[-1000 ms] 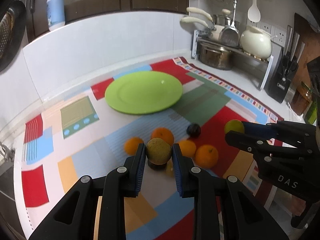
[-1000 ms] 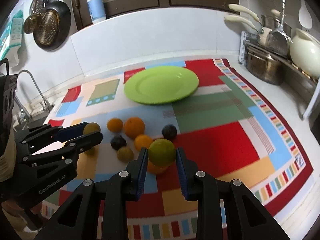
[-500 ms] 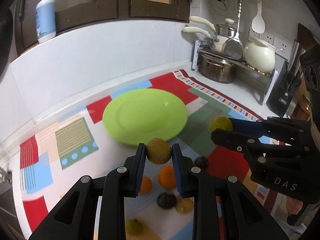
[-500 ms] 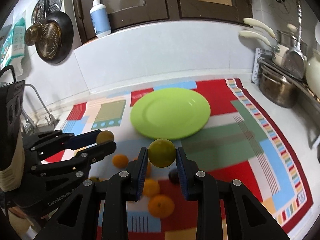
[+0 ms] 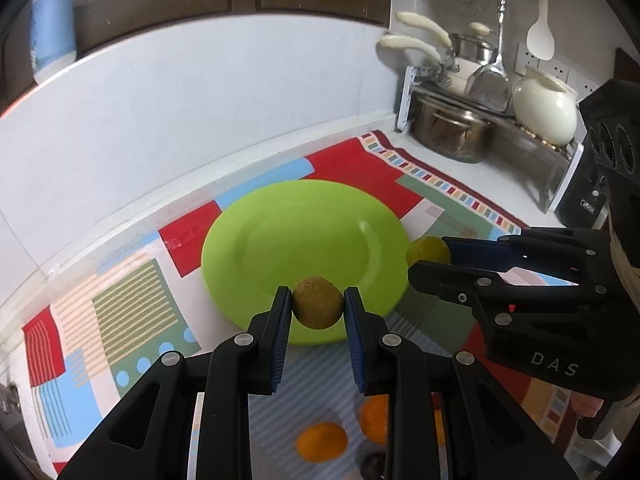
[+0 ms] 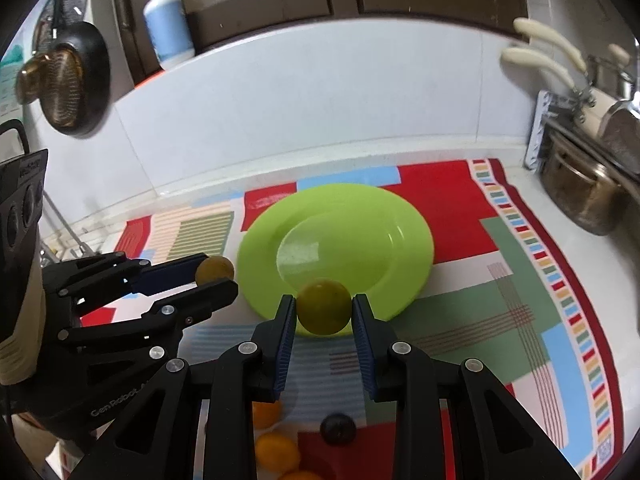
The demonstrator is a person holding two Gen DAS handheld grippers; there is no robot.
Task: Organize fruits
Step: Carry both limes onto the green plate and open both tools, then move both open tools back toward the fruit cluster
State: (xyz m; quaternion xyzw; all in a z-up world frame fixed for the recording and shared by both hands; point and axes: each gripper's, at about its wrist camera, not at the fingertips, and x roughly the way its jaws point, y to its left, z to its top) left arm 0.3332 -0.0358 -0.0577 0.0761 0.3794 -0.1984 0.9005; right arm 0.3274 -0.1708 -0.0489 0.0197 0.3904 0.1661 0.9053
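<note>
Both held fruits now at green plate (image 5: 280,216), oranges (image 5: 322,442) behind

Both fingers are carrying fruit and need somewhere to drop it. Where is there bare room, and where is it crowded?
The green plate is wholly bare. The red and green mat patches between the plate and the striped border are bare too. Near the cameras it is crowded: oranges and a dark plum cluster there.

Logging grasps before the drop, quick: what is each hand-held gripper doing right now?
Left hand-held gripper: closed on a brownish-yellow fruit.
Right hand-held gripper: closed on a yellow-green fruit.
</note>
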